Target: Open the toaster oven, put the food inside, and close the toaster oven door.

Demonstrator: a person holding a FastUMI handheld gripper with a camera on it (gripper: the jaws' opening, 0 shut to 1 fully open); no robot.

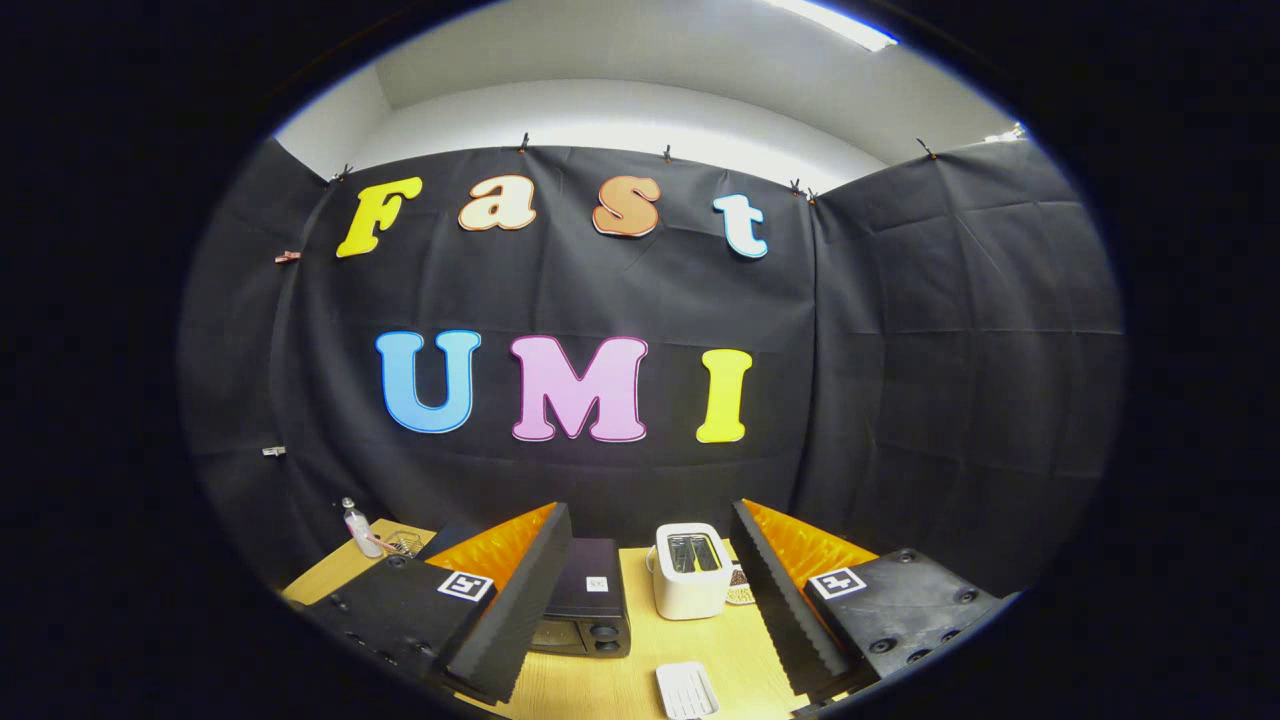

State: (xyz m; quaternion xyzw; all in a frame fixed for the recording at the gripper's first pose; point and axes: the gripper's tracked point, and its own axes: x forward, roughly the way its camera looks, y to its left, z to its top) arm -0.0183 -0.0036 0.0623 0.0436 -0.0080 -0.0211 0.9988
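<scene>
My tongs point(640, 610) hang spread wide, gripping nothing, tilted up high over the pale wooden desk point(590, 690). Below, between my ribbed fingers point(520, 600), one boxy black toaster oven point(590, 600) sits shut beside one rounded white two-slot toaster point(692, 570). One ridged white dish point(686, 690) lies nearer.

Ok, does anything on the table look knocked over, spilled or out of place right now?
Nothing stands out. The black toaster oven sits flat with its door shut, the white toaster stands upright beside it, and the white dish lies level between the fingers. The gripper is open, holding nothing.
</scene>
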